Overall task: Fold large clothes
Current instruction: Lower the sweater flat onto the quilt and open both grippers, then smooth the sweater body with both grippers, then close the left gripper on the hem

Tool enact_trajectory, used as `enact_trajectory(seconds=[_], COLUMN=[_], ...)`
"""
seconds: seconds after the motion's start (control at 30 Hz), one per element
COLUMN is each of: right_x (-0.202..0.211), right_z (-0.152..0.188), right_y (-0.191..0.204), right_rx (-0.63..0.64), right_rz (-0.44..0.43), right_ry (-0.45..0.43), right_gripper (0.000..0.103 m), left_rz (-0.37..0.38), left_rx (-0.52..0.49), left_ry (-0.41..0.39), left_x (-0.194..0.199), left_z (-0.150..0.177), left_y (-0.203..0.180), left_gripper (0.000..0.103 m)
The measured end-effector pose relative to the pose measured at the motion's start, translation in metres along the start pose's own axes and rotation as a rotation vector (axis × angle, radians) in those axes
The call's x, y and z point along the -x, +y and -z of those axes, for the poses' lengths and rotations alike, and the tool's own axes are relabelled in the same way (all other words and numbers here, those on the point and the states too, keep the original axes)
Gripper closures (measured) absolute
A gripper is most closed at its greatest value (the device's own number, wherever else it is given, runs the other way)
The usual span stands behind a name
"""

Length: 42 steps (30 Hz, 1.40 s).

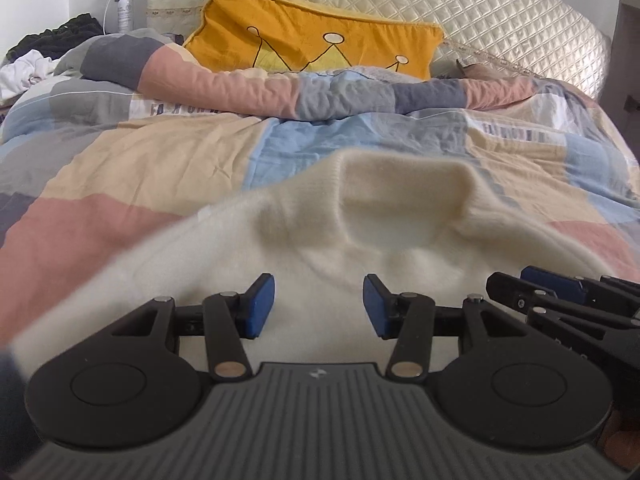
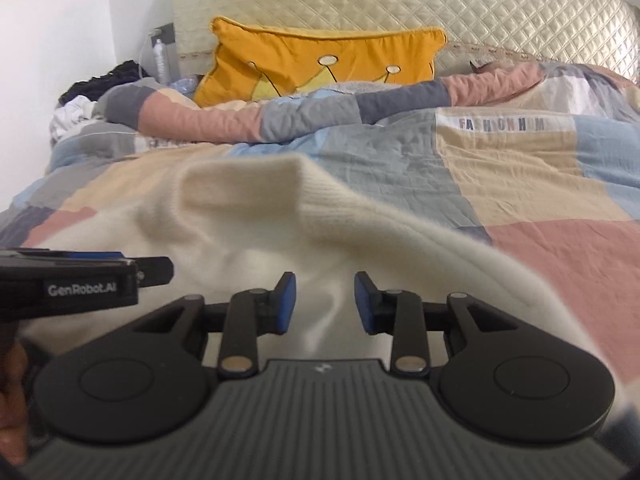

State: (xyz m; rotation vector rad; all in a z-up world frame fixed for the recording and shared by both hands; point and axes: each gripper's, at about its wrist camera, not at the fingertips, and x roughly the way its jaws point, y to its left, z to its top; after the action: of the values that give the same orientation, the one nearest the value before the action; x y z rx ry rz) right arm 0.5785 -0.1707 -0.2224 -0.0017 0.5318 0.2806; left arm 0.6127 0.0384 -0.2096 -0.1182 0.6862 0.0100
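On a bed covered by a patchwork quilt (image 1: 168,168) of pink, blue, grey and tan blocks, a cream knitted sweater (image 1: 360,240) lies spread with its ribbed collar toward the headboard. The left gripper (image 1: 319,306) hangs just above the sweater's body on the side away from the collar, its blue-padded fingers (image 1: 262,306) spread apart with nothing pinched between them; only the cream knit shows in the gap. The right gripper (image 2: 325,303), close beside it over the same part of the sweater, likewise has its fingers (image 2: 286,304) parted, a narrower gap, and no cloth caught. Beyond the sweater's collar, a rolled fold of the quilt crosses the bed, and behind that a yellow-orange cushion (image 1: 316,36) printed with a crown leans against the cream quilted headboard (image 1: 480,12). To the far left of the cushion, a white bottle (image 1: 124,12) stands by the wall near a heap of dark and white clothes (image 1: 44,52).
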Motion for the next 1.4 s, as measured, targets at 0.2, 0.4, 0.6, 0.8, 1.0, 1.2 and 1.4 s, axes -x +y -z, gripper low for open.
enact_trajectory(seconds=[0.2, 0.4, 0.6, 0.8, 1.0, 1.2, 1.4], right_x=[0.078, 0.149, 0.219, 0.283, 0.335, 0.366, 0.364], right_z=[0.005, 0.016, 0.033, 0.059, 0.09, 0.124, 0.136], right_y=[0.008, 0.022, 0.037, 0.041, 0.036, 0.04, 0.031], right_rx=[0.012, 0.008, 0.02, 0.026, -0.043, -0.059, -0.095], right_rz=[-0.025, -0.041, -0.07, -0.081, -0.113, -0.101, -0.135], right_ry=[-0.047, -0.075, -0.112, -0.128, -0.109, -0.096, -0.038], right_gripper=[0.068, 0.068, 0.068, 0.068, 0.068, 0.068, 0.068], left_rz=[0.022, 0.017, -0.006, 0.035, 0.043, 0.036, -0.047], left_rx=[0.01, 0.062, -0.031, -0.01, 0.031, 0.069, 0.133], left_ry=[-0.037, -0.038, -0.054, -0.055, -0.02, 0.056, 0.114], left_x=[0.079, 0.16, 0.24, 0.311, 0.36, 0.381, 0.38], left_z=[0.021, 0.052, 0.089, 0.13, 0.152, 0.165, 0.16], left_y=[-0.011, -0.006, -0.017, -0.022, -0.016, 0.007, 0.046], left_gripper=[0.048, 0.048, 0.048, 0.048, 0.048, 0.048, 0.048])
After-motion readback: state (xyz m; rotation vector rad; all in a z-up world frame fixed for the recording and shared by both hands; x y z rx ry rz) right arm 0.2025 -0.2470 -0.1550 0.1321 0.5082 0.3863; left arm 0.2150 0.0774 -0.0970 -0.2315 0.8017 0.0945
